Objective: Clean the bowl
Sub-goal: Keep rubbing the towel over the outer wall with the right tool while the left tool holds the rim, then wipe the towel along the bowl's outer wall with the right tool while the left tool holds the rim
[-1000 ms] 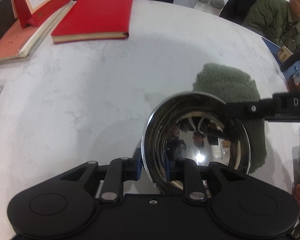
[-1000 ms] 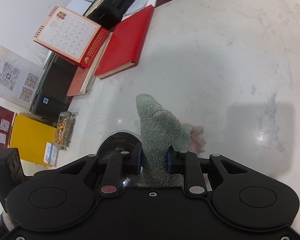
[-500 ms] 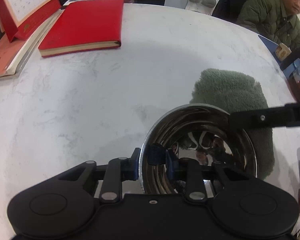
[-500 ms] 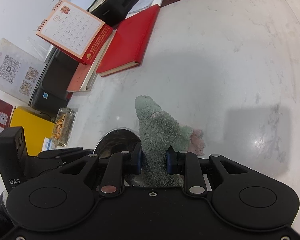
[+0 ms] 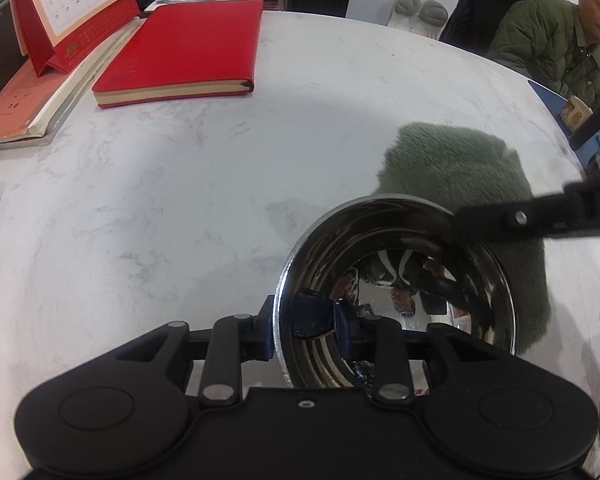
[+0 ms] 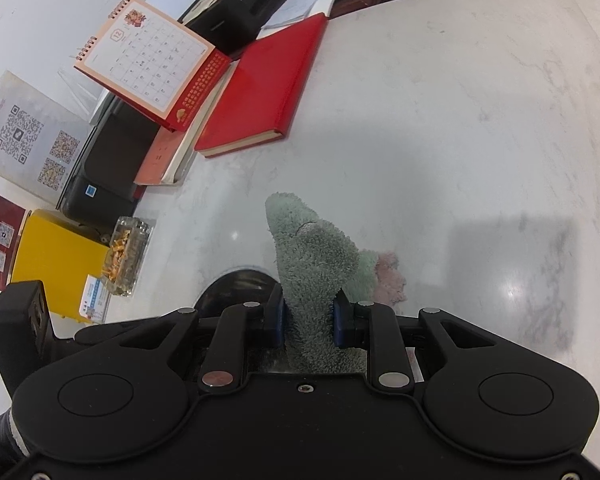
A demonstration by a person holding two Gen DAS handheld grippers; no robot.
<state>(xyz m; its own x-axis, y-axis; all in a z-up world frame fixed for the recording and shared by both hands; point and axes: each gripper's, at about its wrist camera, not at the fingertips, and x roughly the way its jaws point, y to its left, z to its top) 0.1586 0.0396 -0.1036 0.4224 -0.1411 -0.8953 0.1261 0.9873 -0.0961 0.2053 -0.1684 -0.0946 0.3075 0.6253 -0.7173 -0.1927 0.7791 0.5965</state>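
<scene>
We see the shiny steel bowl [image 5: 396, 288] right at our left claw [image 5: 306, 330]. The bowl's rim sits between the two blue pads. One pad [image 5: 266, 330] is outside the rim and the other pad is inside the bowl. This claw has just been opening a little, with the rim in the gap. We cannot tell if the pads press on the rim or hang loose beside it.

The bowl stands on the white table [image 5: 220, 184], on top of the green cloth [image 5: 456, 160]. The cloth sticks out behind the bowl and on its right side.

Our right claw [image 6: 308, 320] is pinched tight on the cloth [image 6: 312, 272], and a point of cloth stands up between its pads. In the left view only one black finger of this claw shows, reaching over the bowl's far rim from the right edge.

In the right view the bowl [image 6: 240, 284] is only a dark round bit poking out behind the claw, and most of it is hidden. A pink bit [image 6: 388, 280] sits beside the cloth, and we cannot tell what it is. The inside of the bowl is full of mixed-up reflections, so we cannot make out whether it is dirty.

A red book [image 5: 184, 48] and a calendar [image 5: 72, 4] lie far from the bowl. A person [image 5: 560, 48] sits past the table, cut off at the edge.
</scene>
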